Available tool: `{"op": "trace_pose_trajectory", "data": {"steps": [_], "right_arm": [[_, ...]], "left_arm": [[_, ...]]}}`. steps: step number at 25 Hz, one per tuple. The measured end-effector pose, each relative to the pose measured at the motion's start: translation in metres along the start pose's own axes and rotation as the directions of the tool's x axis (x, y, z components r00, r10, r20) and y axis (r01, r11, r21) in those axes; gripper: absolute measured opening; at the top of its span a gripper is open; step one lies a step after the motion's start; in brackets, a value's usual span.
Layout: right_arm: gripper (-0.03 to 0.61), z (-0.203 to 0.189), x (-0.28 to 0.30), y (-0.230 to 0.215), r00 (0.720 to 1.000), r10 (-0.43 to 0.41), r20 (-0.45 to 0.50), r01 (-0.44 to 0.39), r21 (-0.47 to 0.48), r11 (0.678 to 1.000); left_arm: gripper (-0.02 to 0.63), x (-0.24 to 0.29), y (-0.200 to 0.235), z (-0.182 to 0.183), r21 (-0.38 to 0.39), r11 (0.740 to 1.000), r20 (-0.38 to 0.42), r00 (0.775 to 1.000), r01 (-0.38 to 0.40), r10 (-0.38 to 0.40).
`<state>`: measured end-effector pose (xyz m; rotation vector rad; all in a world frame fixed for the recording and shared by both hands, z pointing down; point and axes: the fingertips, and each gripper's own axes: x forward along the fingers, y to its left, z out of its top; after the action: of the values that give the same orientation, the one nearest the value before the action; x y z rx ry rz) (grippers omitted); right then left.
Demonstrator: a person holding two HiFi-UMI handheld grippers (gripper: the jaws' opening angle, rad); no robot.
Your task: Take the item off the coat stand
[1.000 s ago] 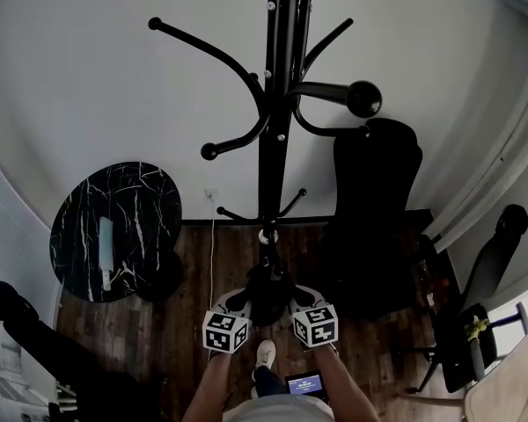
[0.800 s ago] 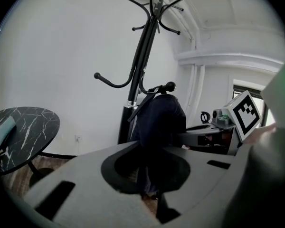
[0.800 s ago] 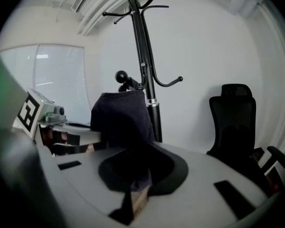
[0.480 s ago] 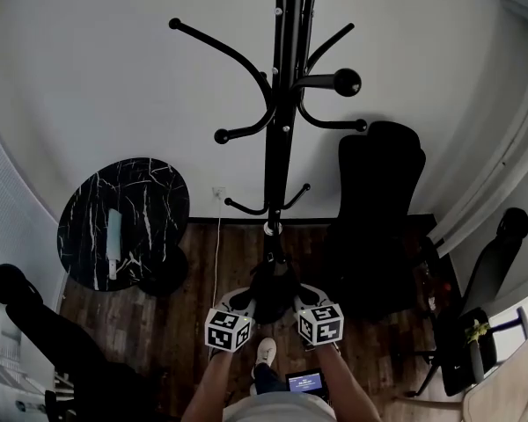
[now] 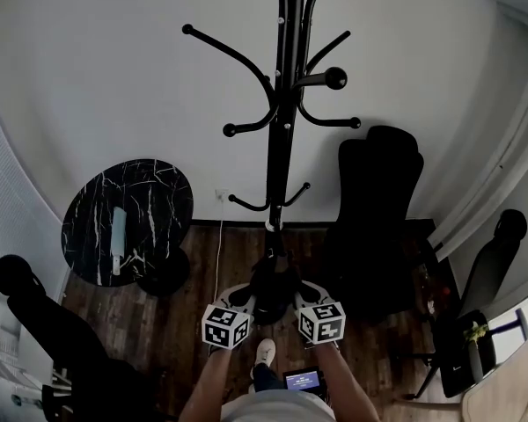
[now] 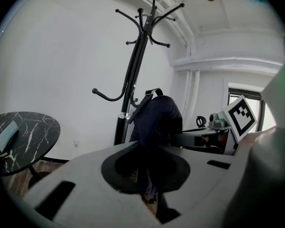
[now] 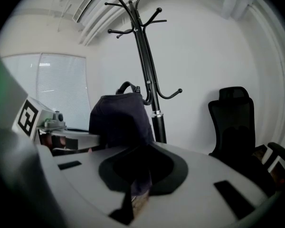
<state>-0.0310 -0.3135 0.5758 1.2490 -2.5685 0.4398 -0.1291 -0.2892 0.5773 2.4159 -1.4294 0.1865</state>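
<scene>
Dark wood planking forms the floor (image 5: 180, 319), which meets a plain white wall (image 5: 106, 95) at a dark skirting line.

At the left stands a round black marble-patterned table (image 5: 163, 196) with a pale oblong object (image 5: 118, 236) lying on its top. A white cable (image 5: 218, 249) runs down the wall just right of the table. At centre, the black coat stand (image 5: 284, 104) rises against the wall; all of its visible hooks are bare. To its right is a black high-backed office chair (image 5: 378, 192), and a second black chair (image 5: 493, 262) stands at the far right.

Both forearms reach forward and low, close together, with the marker cubes side by side above the person's white shoe (image 5: 264, 352).

The left gripper (image 5: 245, 295) is angled inward, its jaws closed on the near edge of the dark bag (image 5: 273, 284). The right gripper (image 5: 301, 295) mirrors it, its jaws likewise clamped on the bag's fabric.

The bag hangs between the two grippers, low in front of the stand's pole and off every hook. Whether it touches the pole cannot be told.
</scene>
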Motion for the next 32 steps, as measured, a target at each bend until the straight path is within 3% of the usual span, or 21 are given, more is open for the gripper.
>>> {"op": "trace_pose_trajectory", "data": {"steps": [5,18,32], "right_arm": [[0.025,-0.001,-0.012,0.005,1.000,-0.012,0.001,0.012,-0.047,0.999],[0.025,-0.031,-0.064,0.014,1.000,-0.019,0.010,0.019,-0.004,1.000],[0.025,-0.020,-0.109,0.020,0.997,0.021,0.068,-0.019,-0.034,0.999]], "left_arm": [[0.028,-0.010,-0.010,-0.002,0.005,1.000,0.005,1.000,0.010,-0.010],[0.028,-0.035,-0.053,-0.031,-0.044,0.998,0.016,0.999,0.034,-0.034],[0.028,-0.064,-0.093,-0.023,-0.089,0.995,0.081,0.996,-0.033,0.040]]}}
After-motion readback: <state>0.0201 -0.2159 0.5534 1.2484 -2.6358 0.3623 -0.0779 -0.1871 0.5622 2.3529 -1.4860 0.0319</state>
